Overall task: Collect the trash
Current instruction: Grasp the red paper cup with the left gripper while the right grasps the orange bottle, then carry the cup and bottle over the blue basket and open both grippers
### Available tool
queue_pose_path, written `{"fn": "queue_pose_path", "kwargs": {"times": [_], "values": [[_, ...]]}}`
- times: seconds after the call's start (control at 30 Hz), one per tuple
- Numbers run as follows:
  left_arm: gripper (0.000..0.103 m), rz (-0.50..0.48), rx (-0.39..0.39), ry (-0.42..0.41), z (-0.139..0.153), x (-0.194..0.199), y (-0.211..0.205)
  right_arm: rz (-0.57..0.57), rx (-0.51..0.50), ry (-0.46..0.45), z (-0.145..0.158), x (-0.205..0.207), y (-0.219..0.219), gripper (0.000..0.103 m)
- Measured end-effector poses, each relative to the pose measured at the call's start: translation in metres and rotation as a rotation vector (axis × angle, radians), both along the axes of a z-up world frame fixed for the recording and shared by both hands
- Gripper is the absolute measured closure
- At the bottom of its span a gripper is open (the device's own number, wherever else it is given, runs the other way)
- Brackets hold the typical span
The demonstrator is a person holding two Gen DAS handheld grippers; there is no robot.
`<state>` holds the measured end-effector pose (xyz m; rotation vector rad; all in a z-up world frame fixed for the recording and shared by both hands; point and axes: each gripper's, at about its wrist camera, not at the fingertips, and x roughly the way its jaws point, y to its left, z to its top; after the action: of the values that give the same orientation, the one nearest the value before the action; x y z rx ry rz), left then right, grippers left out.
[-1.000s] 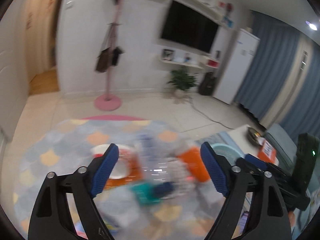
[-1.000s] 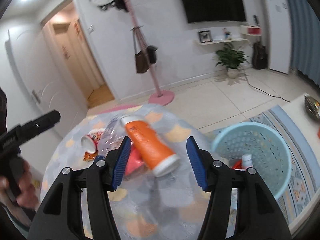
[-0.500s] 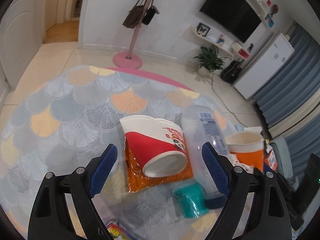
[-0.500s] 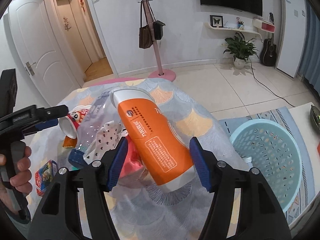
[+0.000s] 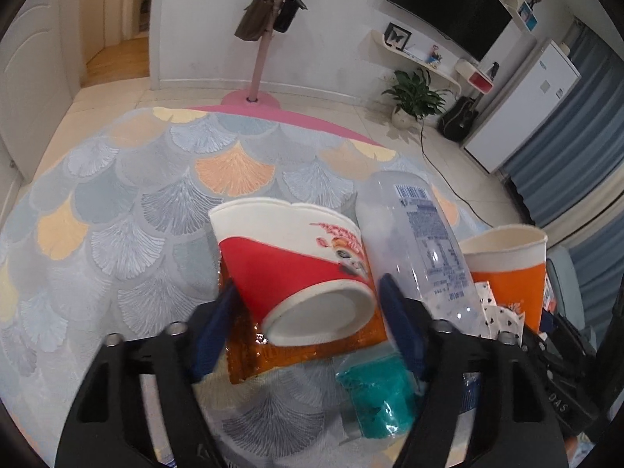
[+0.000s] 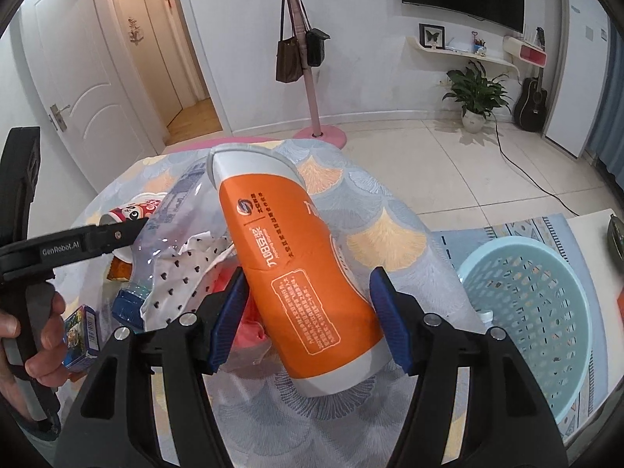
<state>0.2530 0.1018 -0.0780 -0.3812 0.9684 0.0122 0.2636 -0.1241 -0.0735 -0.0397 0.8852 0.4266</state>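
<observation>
On the rug [image 5: 128,202], the orange cup [image 6: 296,273] lies lengthwise between the right gripper [image 6: 308,314]'s wide, untouching jaws. The left gripper [image 5: 308,318] has just been closing around the red cup [image 5: 296,265], apparently not yet gripping.

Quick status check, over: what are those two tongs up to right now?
Left tongs just closing around red paper cup, lying on its side. Right tongs open, straddling orange cup. Clear bottle crowds between. Basket alongside.

Both grippers are black plastic frames with silver screws and blue ribbed fingers [image 6: 384,316]; one side reads "GenRobot.AI".
</observation>
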Motion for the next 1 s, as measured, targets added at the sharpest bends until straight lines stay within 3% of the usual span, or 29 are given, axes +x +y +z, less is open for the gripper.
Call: {"fn": "queue_pose_path", "kwargs": {"times": [0.27,0.6,0.77,1.0], "values": [[0.050,0.007,0.024,-0.086,0.017,-0.020,0.001,0.007,0.031,-0.026,0.003,-0.004,-0.006,0.056],[0.050,-0.020,0.054,-0.251,0.070,-0.047,-0.016,-0.041,0.095,-0.112,0.030,-0.019,-0.023,0.057],[0.050,-0.087,0.062,-0.336,0.098,-0.054,-0.052,-0.088,0.133,-0.170,0.053,-0.033,-0.048,0.057],[0.050,-0.215,0.055,-0.373,0.110,-0.051,-0.114,-0.199,0.150,-0.233,0.079,-0.051,-0.104,0.057]]}}
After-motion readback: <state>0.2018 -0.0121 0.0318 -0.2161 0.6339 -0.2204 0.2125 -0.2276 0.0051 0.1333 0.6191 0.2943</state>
